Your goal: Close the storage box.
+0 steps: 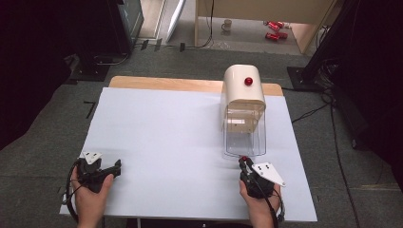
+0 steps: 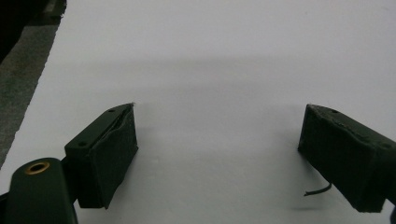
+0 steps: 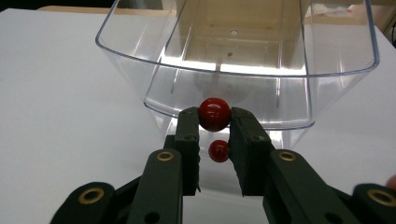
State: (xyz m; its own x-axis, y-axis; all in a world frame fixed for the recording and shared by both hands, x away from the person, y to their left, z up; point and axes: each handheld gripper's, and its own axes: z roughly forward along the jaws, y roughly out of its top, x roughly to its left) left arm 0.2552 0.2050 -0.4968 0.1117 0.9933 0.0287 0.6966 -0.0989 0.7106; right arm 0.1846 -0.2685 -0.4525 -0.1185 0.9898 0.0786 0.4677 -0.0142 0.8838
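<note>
A cream box with a red button on top stands at the table's far right. A clear plastic drawer sticks out of its front toward me, and it looks empty. My right gripper is shut on the drawer's small red ball knob at the middle of the front wall; a red reflection shows just below. In the high view that gripper sits at the drawer's near edge. My left gripper rests open at the near left, its jaws wide apart over bare table.
The white table top stretches between my two hands, with a wooden strip along its far edge. Dark stands and cables lie on the floor around it. Red cans and a cup sit far behind.
</note>
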